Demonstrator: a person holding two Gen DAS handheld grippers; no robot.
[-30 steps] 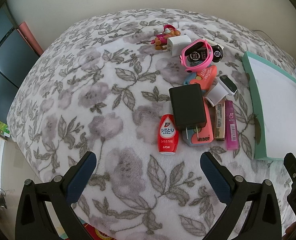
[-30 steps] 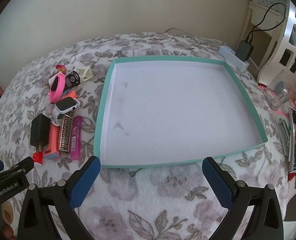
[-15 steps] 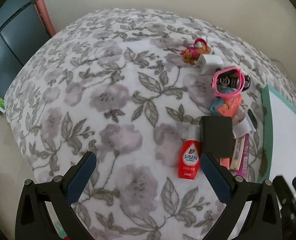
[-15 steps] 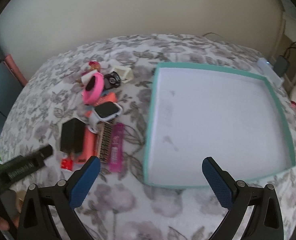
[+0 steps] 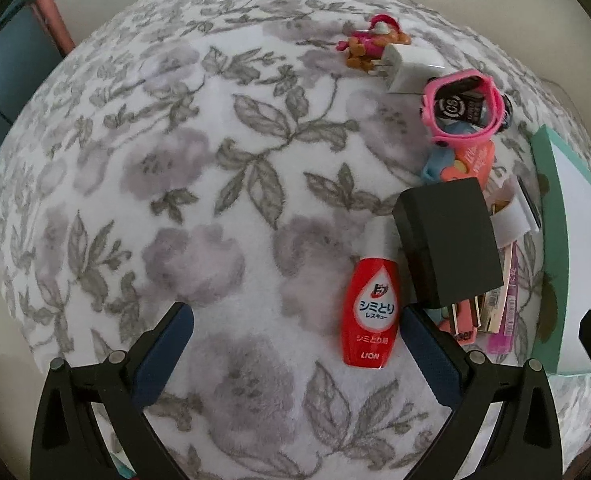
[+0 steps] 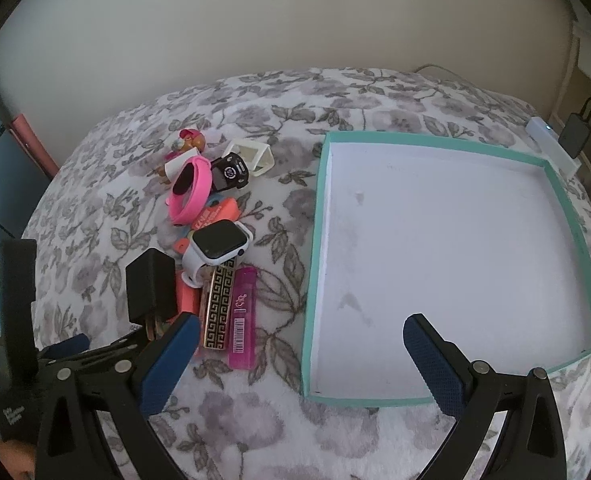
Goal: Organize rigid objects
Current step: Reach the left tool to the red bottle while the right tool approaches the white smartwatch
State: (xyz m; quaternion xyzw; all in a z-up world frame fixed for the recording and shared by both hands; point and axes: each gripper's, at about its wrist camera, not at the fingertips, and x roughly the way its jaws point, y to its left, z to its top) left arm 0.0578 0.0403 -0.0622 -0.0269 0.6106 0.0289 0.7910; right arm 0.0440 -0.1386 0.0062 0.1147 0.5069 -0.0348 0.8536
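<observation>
Teal-rimmed white cardboard tray [image 6: 567,196] sits bare on floral fleece blanket [image 5: 215,160]; sorting not begun. Red plastic stain-remover bottle [image 5: 369,304], black charger block [image 5: 447,240], pink watch [image 5: 461,108] heaped beside tray. Left gripper [image 5: 295,344] and right gripper [image 6: 301,356] both spread wide, holding nothing.

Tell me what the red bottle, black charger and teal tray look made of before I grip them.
Red bottle: glossy plastic, judging by the sheen and printed label. Black charger: matte hard plastic, a dull even face, with metal prongs. Teal tray: probably cardboard, given its thin straight walls and flat white, scuffed floor.
</observation>
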